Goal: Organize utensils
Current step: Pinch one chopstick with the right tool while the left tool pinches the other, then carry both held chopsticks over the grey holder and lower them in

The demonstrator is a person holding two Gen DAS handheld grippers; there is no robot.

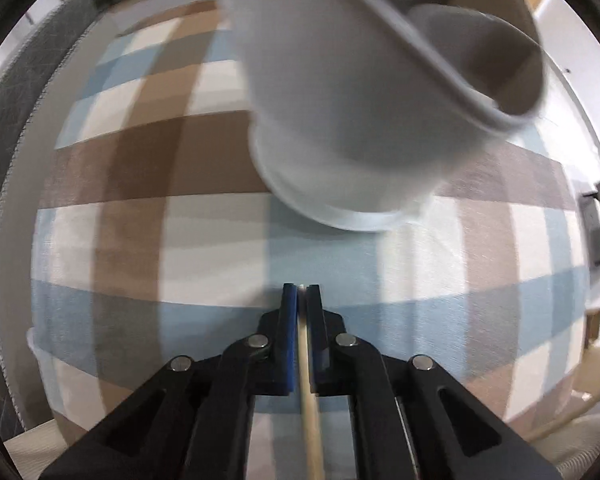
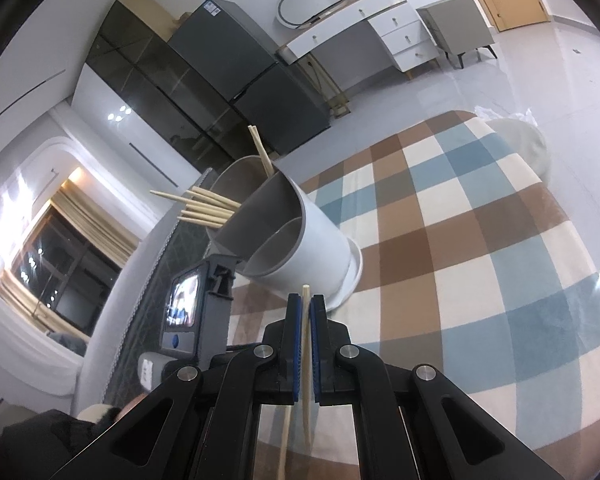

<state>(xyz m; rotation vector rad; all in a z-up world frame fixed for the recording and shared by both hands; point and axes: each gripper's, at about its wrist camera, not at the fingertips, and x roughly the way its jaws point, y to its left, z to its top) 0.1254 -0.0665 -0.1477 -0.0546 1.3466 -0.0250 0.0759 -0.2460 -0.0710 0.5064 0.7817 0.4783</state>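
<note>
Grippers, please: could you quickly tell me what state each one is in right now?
Left gripper: shut on a chopstick.
Right gripper: shut on chopsticks.

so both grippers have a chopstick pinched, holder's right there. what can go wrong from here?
1. The left gripper grips its chopstick right at the tip, so it may slip or swing.
2. The right gripper seems to hold two chopsticks; one could drop.
3. The holder already has chopsticks leaning out; a bump may knock them loose.
</note>
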